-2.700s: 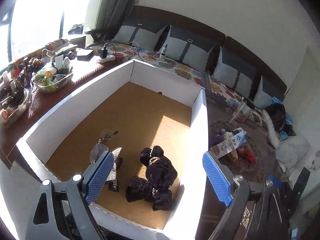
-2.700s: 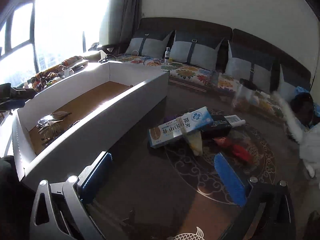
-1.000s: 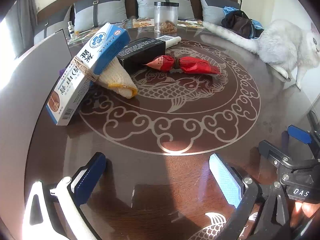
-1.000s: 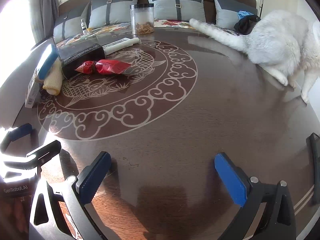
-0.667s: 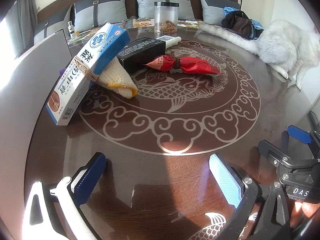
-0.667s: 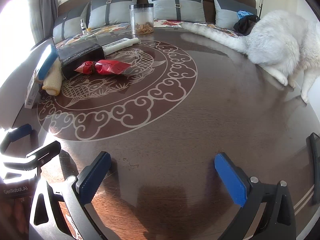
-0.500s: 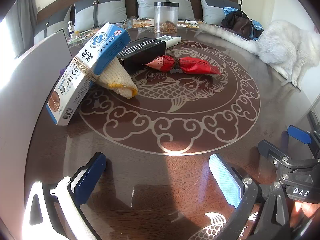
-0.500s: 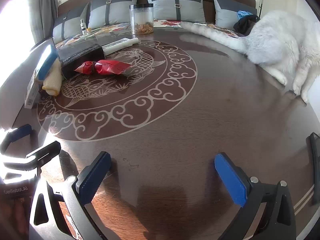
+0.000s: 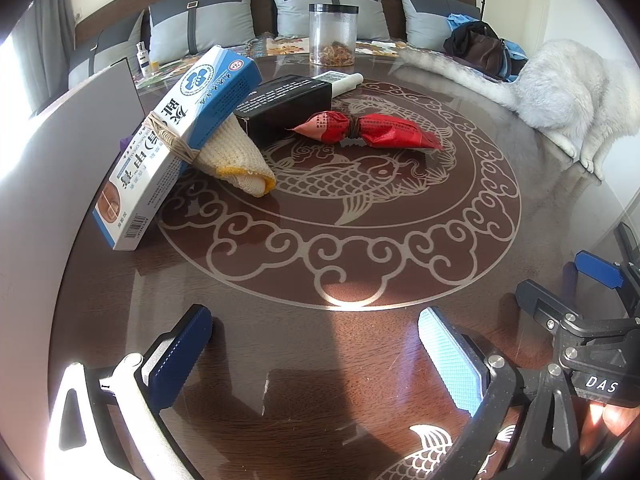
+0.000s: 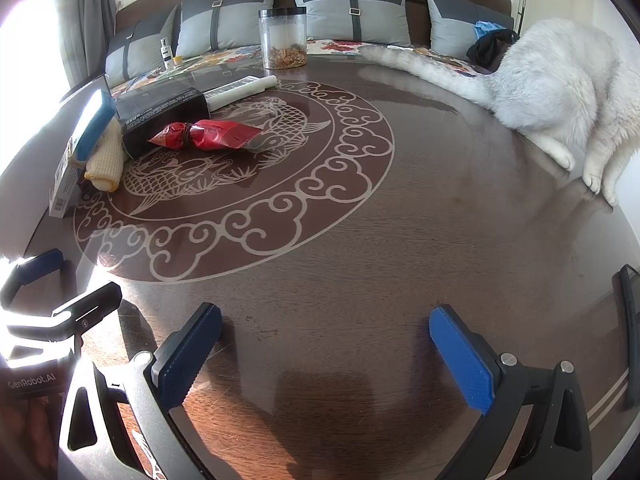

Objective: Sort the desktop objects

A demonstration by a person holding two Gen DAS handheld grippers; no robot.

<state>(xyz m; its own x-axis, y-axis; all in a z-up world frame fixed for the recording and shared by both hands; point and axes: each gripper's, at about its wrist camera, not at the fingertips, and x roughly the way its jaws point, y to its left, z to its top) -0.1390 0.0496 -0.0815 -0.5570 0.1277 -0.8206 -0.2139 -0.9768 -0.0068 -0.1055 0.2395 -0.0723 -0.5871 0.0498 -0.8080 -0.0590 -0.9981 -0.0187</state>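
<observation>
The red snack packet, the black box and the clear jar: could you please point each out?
red snack packet (image 9: 384, 133), left wrist view, right half.
black box (image 9: 280, 108), left wrist view, long side.
clear jar (image 10: 283, 40), right wrist view, wall.

Both wrist views sit low over the table (image 9: 304, 360), facing the sofa (image 10: 256, 12), sharing its patterned centre.

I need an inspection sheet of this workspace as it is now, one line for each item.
Surface: dark wooden table with a pale fish-and-cloud inlay.
Job's things: blue-white carton banded to a cream knitted cloth; black box; red snack packet; white tube.
Clutter: clear jar, dark lid, at the far edge.
Grippers: left gripper and right gripper open, holding nothing, low over the near table.
Cables: nothing seen.
Surroundings: white cat on the table; white box wall; cushioned sofa.
</observation>
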